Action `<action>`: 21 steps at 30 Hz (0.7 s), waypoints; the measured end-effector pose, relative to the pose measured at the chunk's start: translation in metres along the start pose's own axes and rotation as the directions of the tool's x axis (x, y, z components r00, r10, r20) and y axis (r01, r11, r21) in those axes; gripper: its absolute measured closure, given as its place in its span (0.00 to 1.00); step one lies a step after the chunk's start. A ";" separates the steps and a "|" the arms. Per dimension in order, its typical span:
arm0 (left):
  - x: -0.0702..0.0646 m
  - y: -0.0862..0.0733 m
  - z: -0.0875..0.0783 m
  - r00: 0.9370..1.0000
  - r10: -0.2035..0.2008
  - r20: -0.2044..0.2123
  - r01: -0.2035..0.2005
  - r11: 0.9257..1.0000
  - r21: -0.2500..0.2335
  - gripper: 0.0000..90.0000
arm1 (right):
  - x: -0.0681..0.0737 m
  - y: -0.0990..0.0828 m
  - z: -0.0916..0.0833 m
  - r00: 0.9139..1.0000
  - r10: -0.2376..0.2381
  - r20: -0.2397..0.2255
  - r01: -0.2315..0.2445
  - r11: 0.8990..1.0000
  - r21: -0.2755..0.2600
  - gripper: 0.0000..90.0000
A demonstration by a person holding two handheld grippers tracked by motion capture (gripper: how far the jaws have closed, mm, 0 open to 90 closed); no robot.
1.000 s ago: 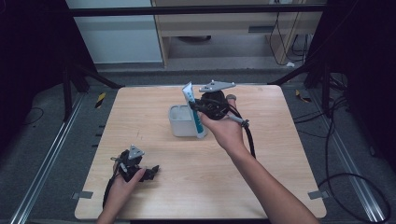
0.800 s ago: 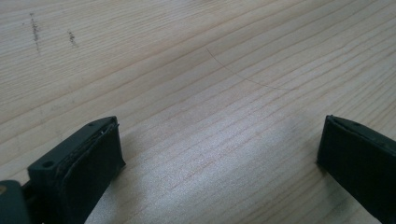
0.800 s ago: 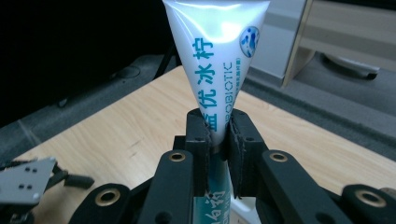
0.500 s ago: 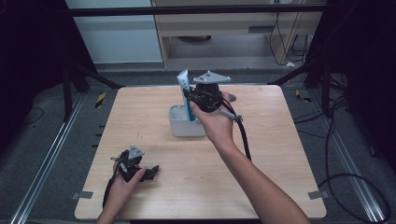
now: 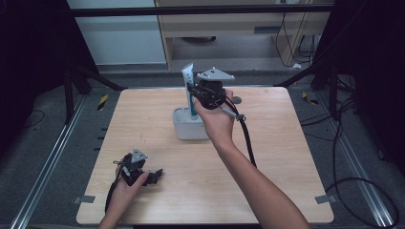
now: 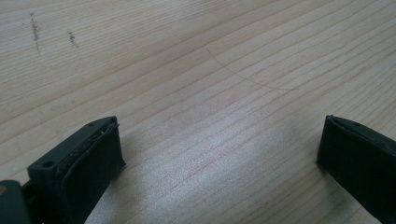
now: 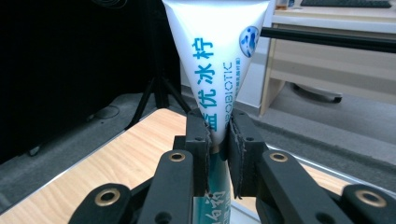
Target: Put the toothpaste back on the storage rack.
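- Your right gripper point(image 5: 195, 91), clamped on the toothpaste tube point(image 5: 188, 78), now sits farther left and a little higher than a second ago.
- The tube now stands nearly upright over the white cup point(image 5: 184, 128) instead of leaning beside it.

The right gripper point(image 5: 193, 90) is held raised on an outstretched forearm, its jaws closed hard together, pointing leftward. The left gripper point(image 5: 155, 175) is rested low beside its hand point(image 5: 125, 187), jaws spread wide, nothing between them.
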State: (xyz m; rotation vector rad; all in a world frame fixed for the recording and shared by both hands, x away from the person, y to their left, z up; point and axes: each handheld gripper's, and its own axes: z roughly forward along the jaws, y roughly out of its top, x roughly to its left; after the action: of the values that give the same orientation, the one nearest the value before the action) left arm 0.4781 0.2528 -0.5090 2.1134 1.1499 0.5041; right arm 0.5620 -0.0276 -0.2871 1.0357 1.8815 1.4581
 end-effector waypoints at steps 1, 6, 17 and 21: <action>0.000 0.000 0.000 1.000 0.000 0.000 0.000 1.000 0.000 0.00 | 0.000 0.000 0.000 1.000 0.000 0.000 0.000 1.000 0.000 0.88; 0.000 0.000 0.000 1.000 0.000 0.000 0.000 1.000 0.000 0.00 | 0.002 -0.002 0.003 1.000 -0.008 0.028 0.009 1.000 -0.026 0.88; 0.000 0.000 0.000 1.000 -0.002 0.001 0.002 1.000 0.000 0.00 | 0.000 -0.009 0.011 0.999 -0.013 0.053 0.016 0.998 -0.066 0.88; 0.000 0.000 0.000 1.000 -0.002 0.001 0.002 1.000 0.000 0.00 | 0.001 -0.014 0.013 0.998 -0.010 0.054 0.015 0.997 -0.082 0.88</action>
State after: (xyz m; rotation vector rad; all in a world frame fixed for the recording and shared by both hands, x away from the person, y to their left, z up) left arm 0.4780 0.2526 -0.5091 2.1119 1.1519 0.5021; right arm 0.5685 -0.0215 -0.3045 1.0126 1.7725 1.4729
